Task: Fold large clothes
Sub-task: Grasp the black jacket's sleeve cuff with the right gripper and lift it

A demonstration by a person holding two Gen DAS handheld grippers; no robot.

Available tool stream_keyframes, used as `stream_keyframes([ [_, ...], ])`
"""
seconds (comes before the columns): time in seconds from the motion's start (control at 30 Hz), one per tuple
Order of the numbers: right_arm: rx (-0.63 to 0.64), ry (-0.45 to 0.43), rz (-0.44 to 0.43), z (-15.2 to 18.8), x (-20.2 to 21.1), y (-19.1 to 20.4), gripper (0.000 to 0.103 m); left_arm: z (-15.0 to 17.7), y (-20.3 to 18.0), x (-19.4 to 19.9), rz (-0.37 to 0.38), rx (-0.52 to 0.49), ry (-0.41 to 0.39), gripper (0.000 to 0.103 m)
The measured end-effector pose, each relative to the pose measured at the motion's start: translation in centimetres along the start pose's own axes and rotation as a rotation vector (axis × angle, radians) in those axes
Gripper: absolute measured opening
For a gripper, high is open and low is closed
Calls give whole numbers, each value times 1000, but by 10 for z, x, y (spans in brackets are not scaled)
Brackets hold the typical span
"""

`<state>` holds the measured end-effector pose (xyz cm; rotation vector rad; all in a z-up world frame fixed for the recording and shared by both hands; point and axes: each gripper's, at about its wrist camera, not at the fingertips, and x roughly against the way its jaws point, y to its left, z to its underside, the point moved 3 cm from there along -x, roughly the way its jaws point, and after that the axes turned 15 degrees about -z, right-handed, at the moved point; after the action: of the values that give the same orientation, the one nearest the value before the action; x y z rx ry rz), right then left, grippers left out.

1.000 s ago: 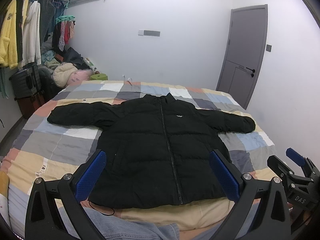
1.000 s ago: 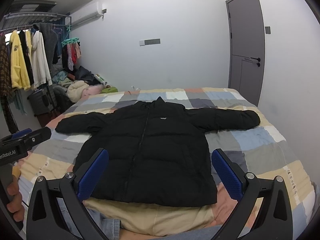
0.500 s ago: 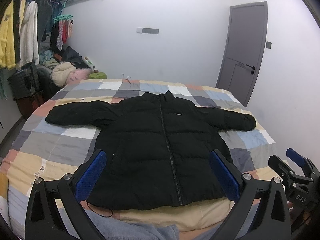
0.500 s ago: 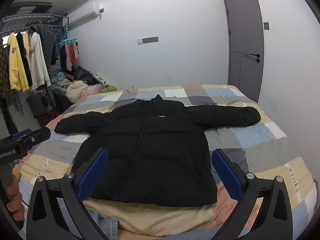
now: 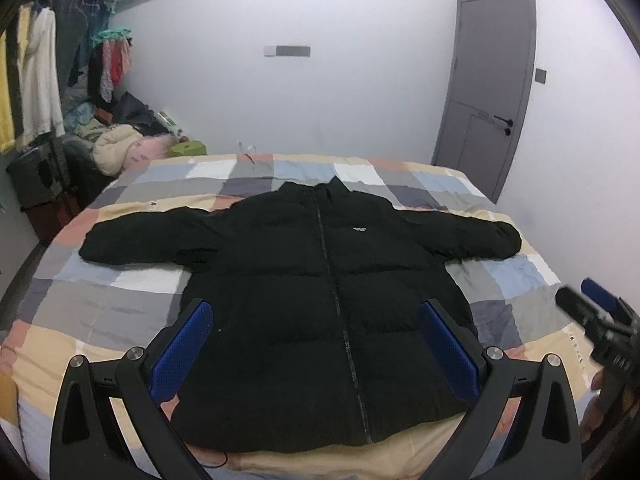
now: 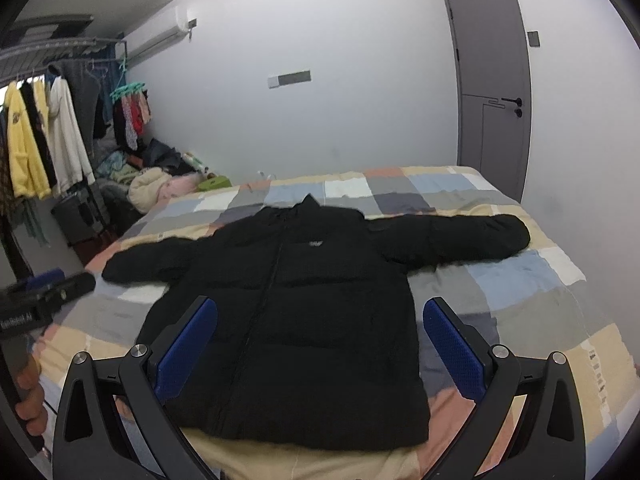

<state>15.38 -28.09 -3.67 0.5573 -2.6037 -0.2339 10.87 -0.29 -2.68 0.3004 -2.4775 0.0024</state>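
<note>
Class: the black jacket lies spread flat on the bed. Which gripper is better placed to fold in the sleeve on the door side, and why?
Probably the right gripper: it is open and sits nearer that sleeve of the jacket. The left gripper, also open, faces the jacket's other half.

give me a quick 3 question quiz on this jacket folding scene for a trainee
1. True or false: the black jacket lies face up on the bed with both sleeves spread out.
2. Multiple choice: the jacket's zipper is A) fully open, B) closed, C) hidden under a sleeve.
3. Fill in: the left gripper and right gripper are both ____ and hold nothing.

Key
1. True
2. B
3. open
</note>
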Motion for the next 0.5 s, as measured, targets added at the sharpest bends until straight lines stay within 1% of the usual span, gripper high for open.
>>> stream_keyframes([
  [0.1,-33,-22,-6,-14,-9,-22,103,-9,-3,-19,5,-9,15,103],
  [0.2,-75,-35,8,-28,-27,-59,103,-21,-6,-41,-11,-25,9,103],
  [0.3,-124,-32,18,-34,-44,-94,103,-29,-9,-68,-22,-38,21,103],
  [0.33,-154,-25,32,-36,-55,-115,103,-31,-9,-78,-17,-41,26,103],
  [0.43,-174,-6,69,-37,-77,-154,103,-34,-11,-104,-8,-39,44,103],
  [0.47,-184,1,69,-38,-84,-168,103,-35,-11,-114,-8,-32,52,103],
  [0.5,-225,12,62,-37,-93,-188,103,-35,-12,-119,-8,-27,54,103],
])
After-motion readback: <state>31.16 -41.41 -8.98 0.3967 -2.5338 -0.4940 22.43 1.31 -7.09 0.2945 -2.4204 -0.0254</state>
